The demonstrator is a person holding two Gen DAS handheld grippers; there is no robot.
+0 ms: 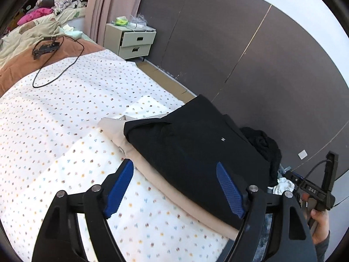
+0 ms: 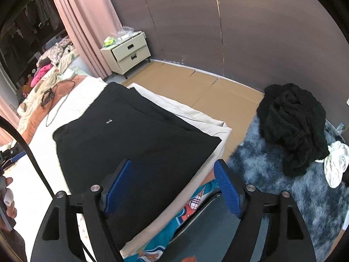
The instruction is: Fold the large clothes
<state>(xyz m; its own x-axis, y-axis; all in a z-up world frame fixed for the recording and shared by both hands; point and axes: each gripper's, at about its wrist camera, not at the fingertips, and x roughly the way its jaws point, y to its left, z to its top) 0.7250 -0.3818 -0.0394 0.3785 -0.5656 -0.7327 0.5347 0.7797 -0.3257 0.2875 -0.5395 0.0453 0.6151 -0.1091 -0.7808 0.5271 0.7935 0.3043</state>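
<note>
Hovering with both claws wide and empty: left claw has only the dotted bed sheet between its pads, right claw hangs above the near edge of the folded black garment, not touching.

Black garment sits just ahead of both claws, stacked on a folded beige garment, near the bed's edge. A small pale logo faces up. The fold looks done, edges fairly square.

Next pieces, I'd guess: black fuzzy heap and white cloth on the blue rug, right of the right claw.

To do it well: lift clear, don't snag the stack's corner, and pinch one layer only.

Pose: both claws tilted down and forward; a hand grips the right handle.
</note>
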